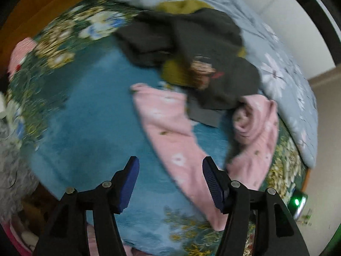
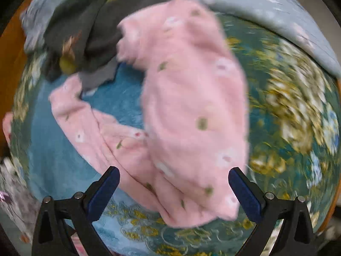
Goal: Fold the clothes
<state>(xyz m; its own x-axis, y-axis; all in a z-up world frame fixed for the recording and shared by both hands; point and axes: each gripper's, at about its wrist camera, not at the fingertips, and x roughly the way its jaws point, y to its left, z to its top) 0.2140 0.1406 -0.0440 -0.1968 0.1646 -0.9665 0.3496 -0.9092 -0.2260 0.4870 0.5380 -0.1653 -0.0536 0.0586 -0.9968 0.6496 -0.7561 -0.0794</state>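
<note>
A pink flower-print garment (image 2: 191,106), fleecy in look, is spread on a teal bedspread (image 1: 89,117) with a flowered border. It appears to be a pair of pyjama trousers, though motion blur leaves this uncertain. Beyond it, a heap of dark grey clothing (image 1: 213,49) with an olive-yellow piece is piled against a pale blue floral quilt (image 1: 283,68).

In the right wrist view, the garment is seen as two long limbs joined near the bottom of the picture. The broad limb runs away from the right gripper (image 2: 173,189), nearly in line with its fingers. The narrower limb is angled off toward the upper left. The joined end lies between and just below the fingertips, so the right hand is judged the nearer of the two.

In the left wrist view, one limb is seen running diagonally from the upper middle down toward the right finger of the left gripper (image 1: 170,181). Only teal bedspread lies beneath most of the gap.

Both grippers are pointed down at the bed. The right jaws are spread wide and the left jaws moderately apart. Nothing is clamped, and contact with the cloth cannot be confirmed.
</note>
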